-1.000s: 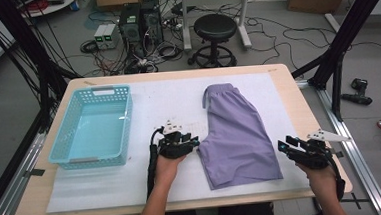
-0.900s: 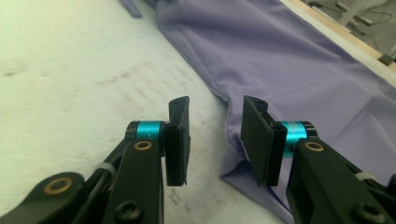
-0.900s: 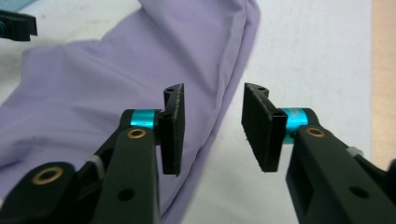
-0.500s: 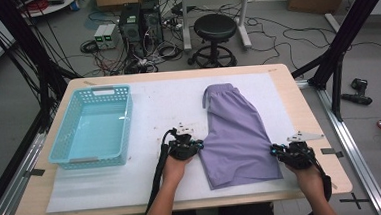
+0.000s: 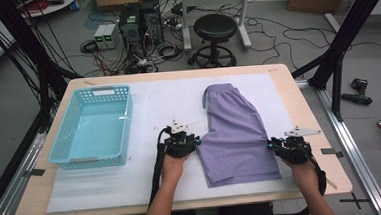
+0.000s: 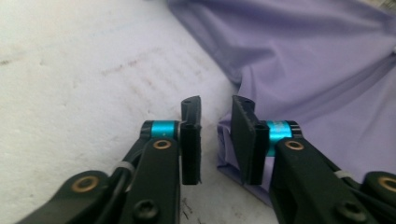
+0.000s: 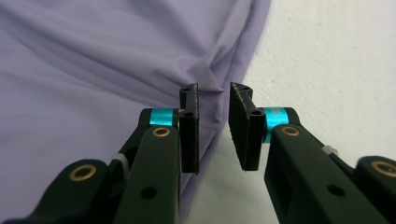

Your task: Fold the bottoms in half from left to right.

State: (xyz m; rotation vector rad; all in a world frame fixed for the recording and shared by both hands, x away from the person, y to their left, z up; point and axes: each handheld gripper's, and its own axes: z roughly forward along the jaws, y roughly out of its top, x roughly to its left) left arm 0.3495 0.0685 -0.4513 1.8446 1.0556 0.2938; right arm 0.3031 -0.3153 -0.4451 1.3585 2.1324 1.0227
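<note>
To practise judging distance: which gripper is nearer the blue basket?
Left. The left gripper sits between the blue basket and the purple shorts; the right gripper is beyond the shorts' far edge.

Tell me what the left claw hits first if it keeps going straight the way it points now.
Probably the purple shorts: in the left gripper view, the left claw stands open astride the fabric's near edge on the white mat, so the cloth is the first thing ahead. Depth is hard to judge.
</note>
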